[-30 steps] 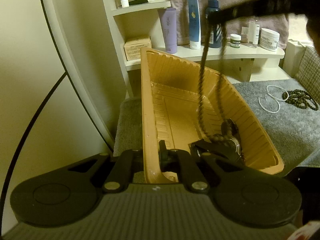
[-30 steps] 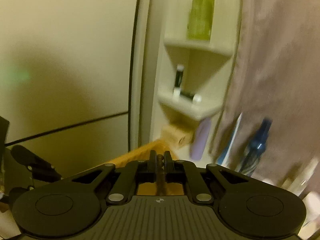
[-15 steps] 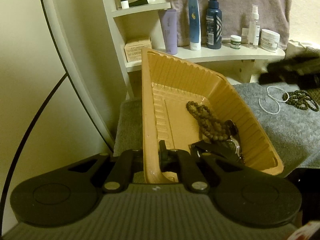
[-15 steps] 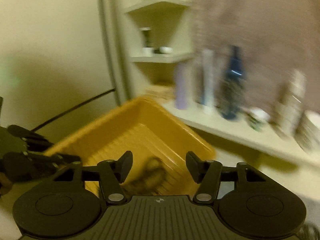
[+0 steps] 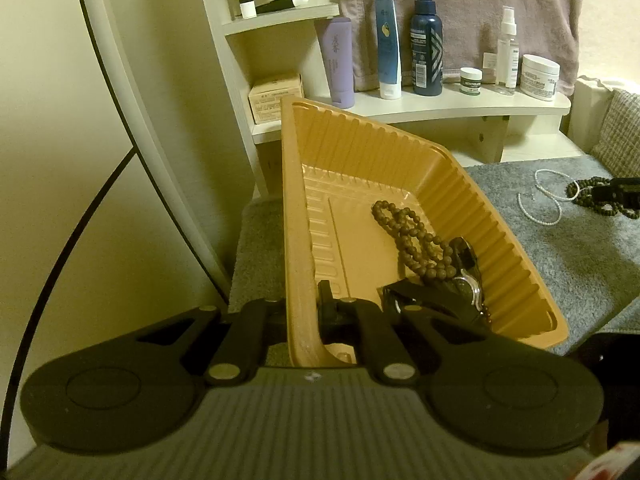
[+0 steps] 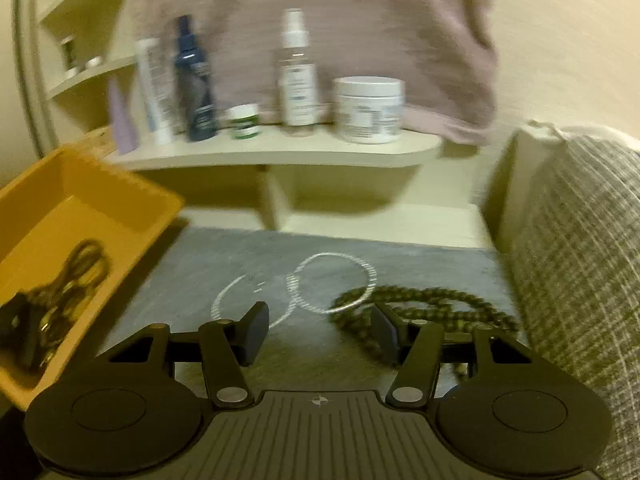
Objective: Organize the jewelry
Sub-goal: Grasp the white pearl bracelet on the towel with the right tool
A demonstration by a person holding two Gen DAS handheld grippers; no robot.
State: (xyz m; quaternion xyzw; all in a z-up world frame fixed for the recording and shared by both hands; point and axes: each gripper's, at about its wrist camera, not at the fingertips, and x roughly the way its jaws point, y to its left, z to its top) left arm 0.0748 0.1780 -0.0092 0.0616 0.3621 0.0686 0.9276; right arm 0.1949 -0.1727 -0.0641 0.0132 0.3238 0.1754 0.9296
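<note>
Two strands left on the gray mat [image 6: 224, 264]: dark bead necklace [image 6: 420, 308] is limp and light, so the half-open, empty right hand-held gripper [image 6: 318, 330] should pinch a bunched loop; left hand-held gripper [image 5: 304, 312] stays clamped on the tray [image 5: 496, 232] rim.

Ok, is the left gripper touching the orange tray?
Touching. The left wrist view shows the left gripper shut on the orange tray, its near wall pinched between the fingers.

Jewelry and tray as I see them.
Tilted orange tray [image 5: 500, 216] holds brown bead strand [image 5: 412, 236] and watch [image 5: 464, 276]; white bead loops [image 6: 320, 284] and dark bead necklace [image 6: 424, 308] lie on the grey mat.
</note>
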